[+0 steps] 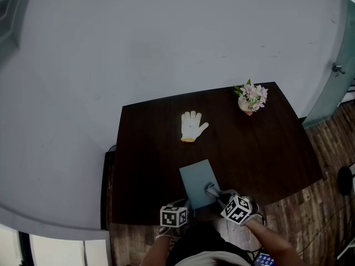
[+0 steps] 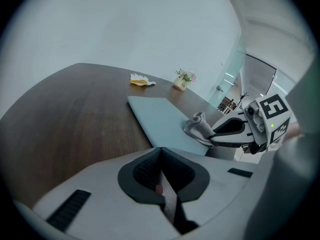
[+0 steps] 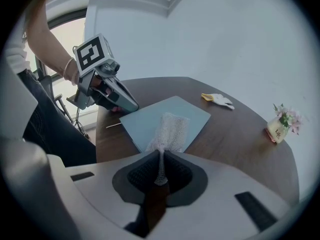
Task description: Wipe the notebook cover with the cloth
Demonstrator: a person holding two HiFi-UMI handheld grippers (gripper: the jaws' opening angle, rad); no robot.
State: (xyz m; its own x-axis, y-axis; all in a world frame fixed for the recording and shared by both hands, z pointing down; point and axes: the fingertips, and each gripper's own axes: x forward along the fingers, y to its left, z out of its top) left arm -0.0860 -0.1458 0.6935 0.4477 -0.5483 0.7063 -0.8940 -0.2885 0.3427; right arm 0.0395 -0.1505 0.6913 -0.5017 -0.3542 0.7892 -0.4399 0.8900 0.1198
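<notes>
A pale blue notebook (image 1: 198, 183) lies flat near the front edge of the dark table (image 1: 260, 148). On its near right part rests a white mesh cloth (image 1: 212, 190), and my right gripper (image 1: 215, 193) is shut on the cloth's near end. In the right gripper view the cloth (image 3: 169, 131) runs from the jaws out over the notebook (image 3: 142, 124). My left gripper (image 1: 186, 204) is shut, its tips at the notebook's near left corner (image 3: 131, 107). In the left gripper view the closed jaws (image 2: 161, 169) show only a tiny pinkish speck between the pads.
A white work glove (image 1: 192, 126) lies at the table's back middle. A small pot of pink flowers (image 1: 251, 98) stands at the back right corner. A thin stick (image 3: 114, 125) lies beside the notebook's left edge. A pale wall rises behind the table; wooden floor surrounds it.
</notes>
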